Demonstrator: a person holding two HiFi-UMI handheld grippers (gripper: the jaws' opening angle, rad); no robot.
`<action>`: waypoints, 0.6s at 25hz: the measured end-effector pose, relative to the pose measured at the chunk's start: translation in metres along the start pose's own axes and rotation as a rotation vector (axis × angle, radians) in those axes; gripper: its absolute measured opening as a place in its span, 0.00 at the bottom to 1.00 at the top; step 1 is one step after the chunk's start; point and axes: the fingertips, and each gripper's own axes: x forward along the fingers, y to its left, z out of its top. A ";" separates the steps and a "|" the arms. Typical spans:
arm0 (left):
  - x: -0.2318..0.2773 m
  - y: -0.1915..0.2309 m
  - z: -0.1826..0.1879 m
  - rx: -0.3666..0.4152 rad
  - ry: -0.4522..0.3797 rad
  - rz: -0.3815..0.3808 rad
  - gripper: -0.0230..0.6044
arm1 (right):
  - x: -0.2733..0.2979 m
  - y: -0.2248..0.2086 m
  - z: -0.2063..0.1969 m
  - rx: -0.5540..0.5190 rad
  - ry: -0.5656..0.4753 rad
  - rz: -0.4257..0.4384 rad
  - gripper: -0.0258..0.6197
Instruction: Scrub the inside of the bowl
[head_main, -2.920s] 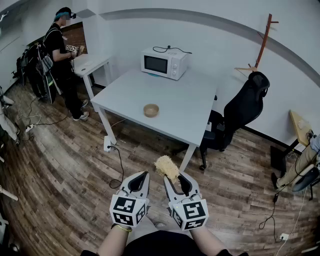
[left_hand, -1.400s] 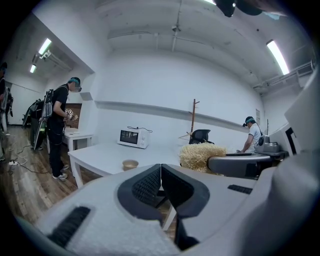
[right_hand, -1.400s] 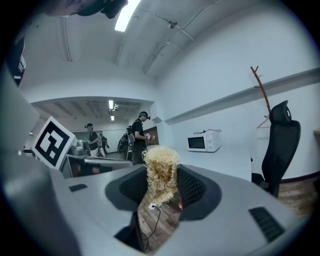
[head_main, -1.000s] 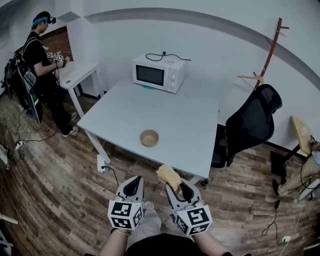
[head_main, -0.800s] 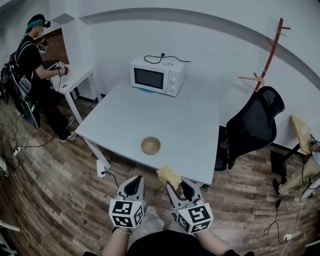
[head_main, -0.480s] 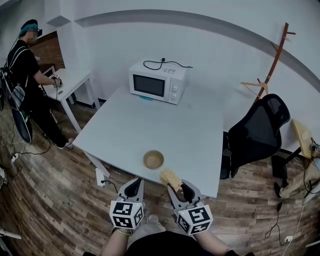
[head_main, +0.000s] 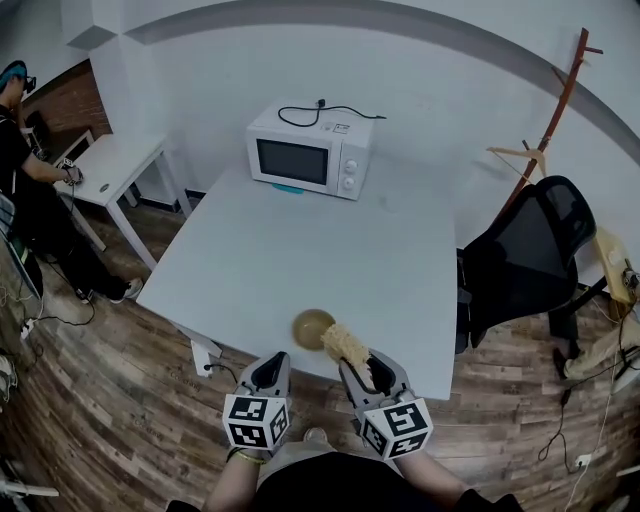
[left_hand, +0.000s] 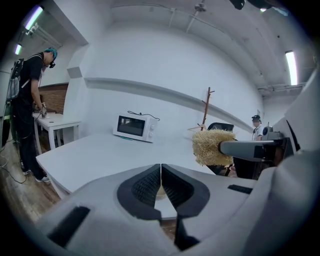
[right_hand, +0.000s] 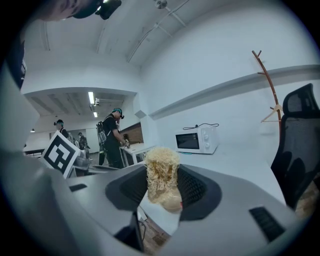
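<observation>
- White counter (head_main: 300, 240) ahead, microwave (head_main: 308, 155) at its far edge.
- Close to the near edge: bowl (head_main: 309, 324), unheld, just beyond both tools.
- Clenched on nothing: left hand-held gripper (head_main: 273, 362).
- Grasping a straw-coloured scrubber (head_main: 345, 342) by its base: right hand-held gripper (head_main: 360, 366).
- Risk: pressing into an unsteadied bowl, likely to skid off the near edge or tip.
- Risk: scrubber bending or slipping from so short a pinch.

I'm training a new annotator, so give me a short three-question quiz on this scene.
1. True or false: the left gripper is shut with nothing between its jaws.
2. The right gripper is shut on: A) a spoon, B) a straw-coloured scrubber, C) a cloth.
3. Fill in: the bowl stands near the table's near edge; the ___ stands at its far end.
Key: 1 true; 2 B; 3 microwave.
</observation>
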 end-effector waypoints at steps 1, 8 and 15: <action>0.004 0.003 -0.003 -0.007 0.007 -0.002 0.07 | 0.005 -0.001 -0.002 -0.001 0.008 0.002 0.31; 0.035 0.021 -0.022 -0.033 0.069 -0.016 0.07 | 0.026 -0.010 -0.011 0.005 0.037 -0.010 0.31; 0.076 0.029 -0.046 -0.164 0.144 -0.051 0.08 | 0.040 -0.030 -0.032 0.010 0.092 -0.011 0.31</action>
